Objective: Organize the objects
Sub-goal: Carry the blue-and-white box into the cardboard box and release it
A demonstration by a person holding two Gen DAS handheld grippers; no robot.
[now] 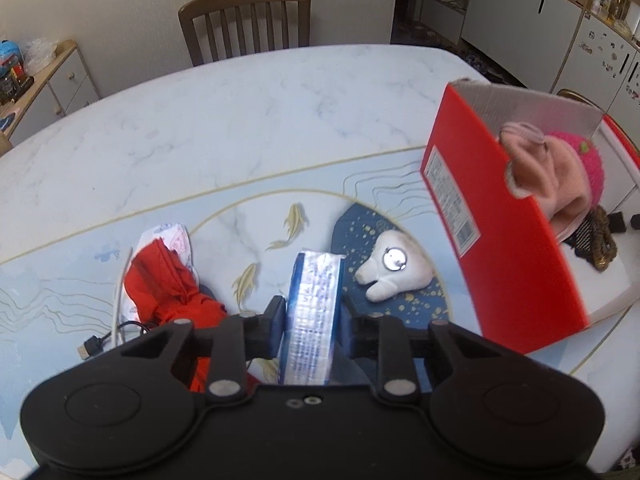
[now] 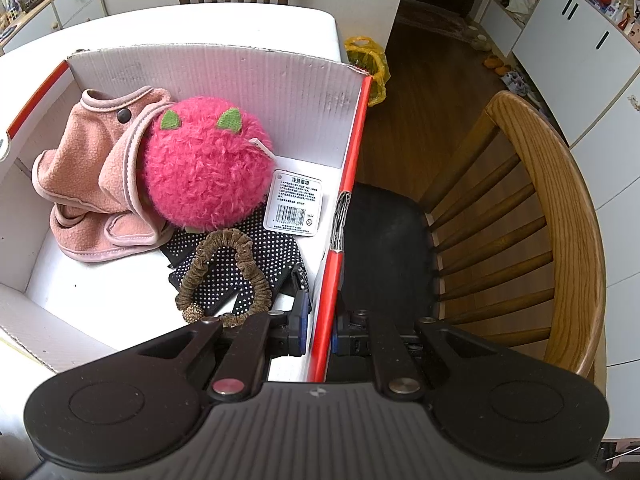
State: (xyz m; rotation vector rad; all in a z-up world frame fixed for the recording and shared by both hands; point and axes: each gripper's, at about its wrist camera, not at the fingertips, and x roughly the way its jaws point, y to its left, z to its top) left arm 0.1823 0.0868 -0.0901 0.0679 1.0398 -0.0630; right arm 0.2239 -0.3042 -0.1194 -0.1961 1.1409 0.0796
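My left gripper (image 1: 312,316) is shut on a blue and white packet (image 1: 314,304), held above the table. On the table lie a red cloth (image 1: 168,284), a white plush toy (image 1: 394,266) and a black USB cable (image 1: 94,346). The red cardboard box (image 1: 500,216) stands at the right. My right gripper (image 2: 320,330) is shut on the box's right wall (image 2: 340,248). Inside the box lie a pink fleece garment (image 2: 92,176), a fuzzy pink ball (image 2: 204,164), a brown scrunchie (image 2: 224,276), black dotted fabric (image 2: 256,256) and a white label card (image 2: 294,202).
A patterned mat (image 1: 200,216) covers the near part of the white marble table (image 1: 240,112). A wooden chair (image 1: 246,20) stands at the far side, another chair (image 2: 540,240) right of the box. Cabinets (image 2: 580,48) line the right wall.
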